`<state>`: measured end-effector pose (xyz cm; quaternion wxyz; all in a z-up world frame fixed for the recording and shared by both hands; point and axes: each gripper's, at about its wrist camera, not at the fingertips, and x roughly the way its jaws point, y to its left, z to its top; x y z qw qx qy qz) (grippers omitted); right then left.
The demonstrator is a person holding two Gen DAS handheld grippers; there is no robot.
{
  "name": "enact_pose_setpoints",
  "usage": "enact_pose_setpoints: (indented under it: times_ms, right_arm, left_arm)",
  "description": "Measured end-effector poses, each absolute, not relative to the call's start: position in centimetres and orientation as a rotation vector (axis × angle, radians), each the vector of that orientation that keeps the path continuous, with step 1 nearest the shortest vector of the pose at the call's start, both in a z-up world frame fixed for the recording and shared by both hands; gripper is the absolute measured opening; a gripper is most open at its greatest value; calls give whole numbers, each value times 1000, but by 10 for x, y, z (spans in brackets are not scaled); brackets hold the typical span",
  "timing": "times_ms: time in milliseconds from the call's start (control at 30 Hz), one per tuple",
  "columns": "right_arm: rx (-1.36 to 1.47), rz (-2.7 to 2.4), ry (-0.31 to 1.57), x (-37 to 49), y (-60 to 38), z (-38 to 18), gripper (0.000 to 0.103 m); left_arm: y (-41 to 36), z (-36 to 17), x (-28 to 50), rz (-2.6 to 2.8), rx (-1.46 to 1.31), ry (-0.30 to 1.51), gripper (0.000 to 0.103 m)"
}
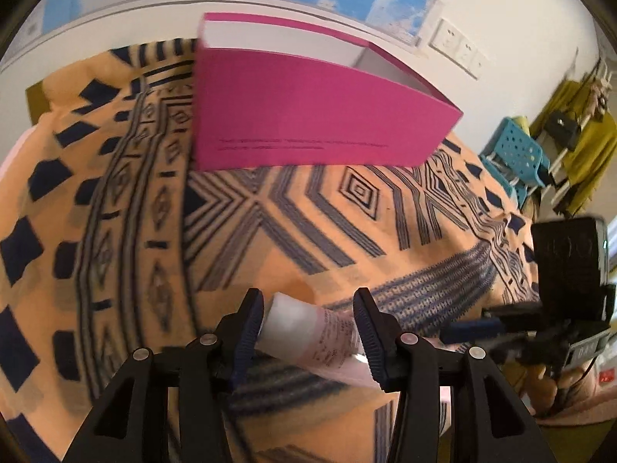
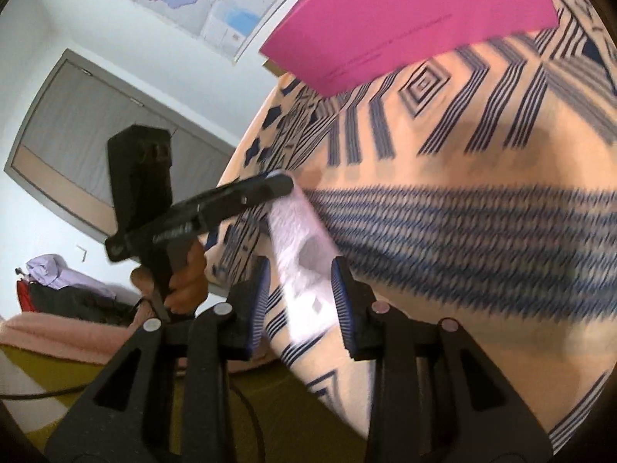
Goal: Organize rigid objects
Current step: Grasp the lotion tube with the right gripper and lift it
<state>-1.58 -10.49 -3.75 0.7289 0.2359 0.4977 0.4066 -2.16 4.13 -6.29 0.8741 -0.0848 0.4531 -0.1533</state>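
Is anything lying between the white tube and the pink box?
Nothing visible. Only bare patterned blanket lies between the white tube, held between the left tongs, and the open pink box beyond it.

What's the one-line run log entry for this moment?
left gripper: holding white tube | right gripper: fingers around the tube's other end, grip unclear | pink box: open, on patterned cloth

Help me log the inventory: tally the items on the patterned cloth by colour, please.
Pink: 1, the open box.
White: 1, the tube, lying between both grippers' fingers; left gripper, right gripper.
Total: 2.
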Motion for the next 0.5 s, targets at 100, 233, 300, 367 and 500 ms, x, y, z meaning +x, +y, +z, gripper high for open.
enact_pose_setpoints:
  times_ms: [100,233,300,367,500]
  right_arm:
    - [513,867,1094,-6,-109,-39,36]
    - [529,869,1111,-6,-119,-40,36]
    - [518,888,1122,-12,-120,-39,36]
    - [501,911,1143,-22,-121,-37,36]
    - [489,971,1187,-42,-120,-38,36]
  left_arm:
    - [27,-68,-13,-337,-173,966,48]
    - [28,-71,-12,-325,-161,976,48]
    - [33,-69,-12,-317,-165,972,48]
    - [38,-68,-12,-312,-169,966,48]
    - [37,-67,-15,-309,-152,964,48]
